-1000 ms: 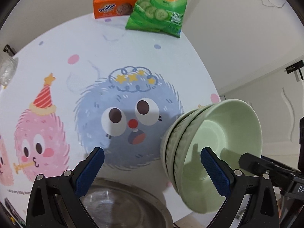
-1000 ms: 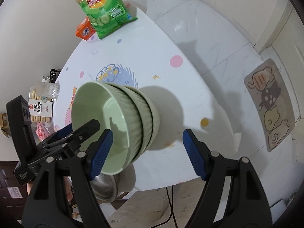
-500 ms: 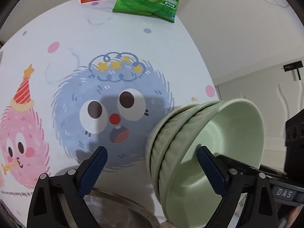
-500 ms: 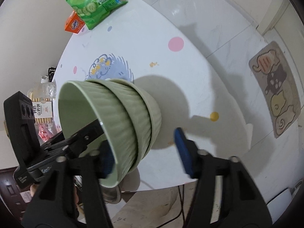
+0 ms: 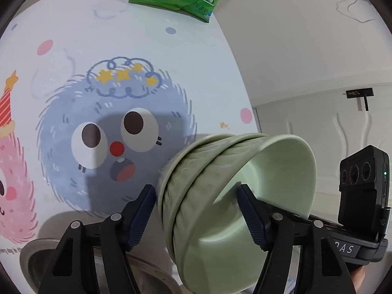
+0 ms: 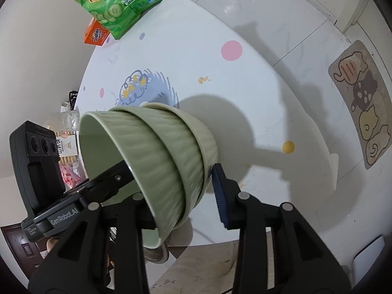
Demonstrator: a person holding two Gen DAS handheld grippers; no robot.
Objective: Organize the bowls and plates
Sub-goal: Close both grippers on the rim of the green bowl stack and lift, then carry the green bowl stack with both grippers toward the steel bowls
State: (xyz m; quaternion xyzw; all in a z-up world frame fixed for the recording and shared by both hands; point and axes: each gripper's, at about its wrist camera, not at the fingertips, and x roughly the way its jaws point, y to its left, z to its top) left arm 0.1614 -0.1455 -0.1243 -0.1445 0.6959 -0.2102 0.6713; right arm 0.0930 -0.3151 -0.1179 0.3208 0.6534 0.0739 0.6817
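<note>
Bowl stack: three nested pale green ribbed bowls (image 5: 220, 196) are hanging tipped on their side above the near edge of the table (image 5: 196, 56), their mouths facing the person's right in the left wrist view.

Left gripper (image 5: 196, 210): its two blue-padded fingers are straddling the walls of the stack, one pad (image 5: 140, 214) lying against the ribbed outside of the outermost bowl, the other (image 5: 250, 216) sitting inside the innermost bowl. The jaws are closing on the combined walls at a medium gap.

Right gripper (image 6: 176, 183): its visible blue pad (image 6: 220, 196) is sitting just beside the base of the outermost bowl; the other finger is hiding behind the stack. Whether the pads are pressing on the bowls cannot be told from these views.

Bowl stack, right wrist view: the bowls (image 6: 166, 161) are showing their ribbed outsides, with the left gripper's finger reaching into the open mouth.

Metal bowl (image 5: 36, 264): it is resting at the near table edge, below the left gripper.

Tablecloth print: a blue fuzzy cartoon face (image 5: 117, 134) is lying under the shadow of the stack.

Far table edge: a green crisp bag (image 6: 110, 5) is overlapping an orange Ovaltine box (image 6: 95, 35).

Floor: a cat-pattern mat (image 6: 362, 103) is lying well apart from the table.
</note>
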